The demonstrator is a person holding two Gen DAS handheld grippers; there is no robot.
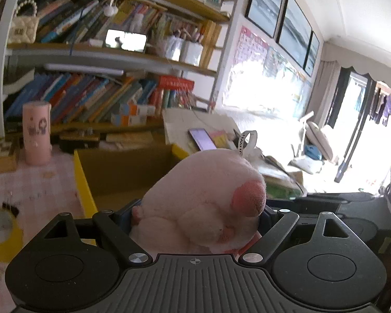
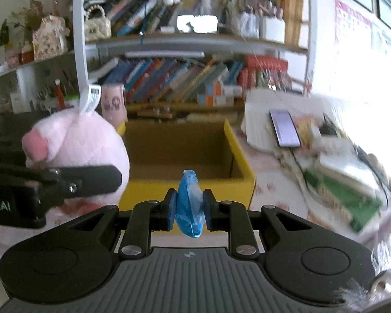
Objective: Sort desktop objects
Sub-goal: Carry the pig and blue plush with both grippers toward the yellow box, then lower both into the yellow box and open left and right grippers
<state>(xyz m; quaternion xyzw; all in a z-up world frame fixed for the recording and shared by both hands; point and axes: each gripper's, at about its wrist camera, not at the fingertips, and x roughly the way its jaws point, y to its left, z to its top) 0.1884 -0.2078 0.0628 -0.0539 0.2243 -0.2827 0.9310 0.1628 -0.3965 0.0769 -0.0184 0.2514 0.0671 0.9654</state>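
My left gripper (image 1: 198,217) is clamped wide on the pink plush toy (image 1: 203,198). My right gripper (image 2: 189,206) pinches a small blue packet (image 2: 189,203) narrowly. Both are held above the near edge of the yellow-rimmed cardboard box (image 2: 241,154); bookshelf (image 2: 185,78) behind.

The left gripper (image 1: 196,216) clamps a pink plush toy (image 1: 203,203) (white loop tag on top) before a yellow-rimmed box (image 1: 84,182).

Box ahead, shelves behind

The plush toy (image 2: 75,143) hangs left of the open box (image 2: 237,140); a phone (image 2: 285,127) lies right, seemingly on papers; the bookshelf (image 2: 185,78) stands behind.
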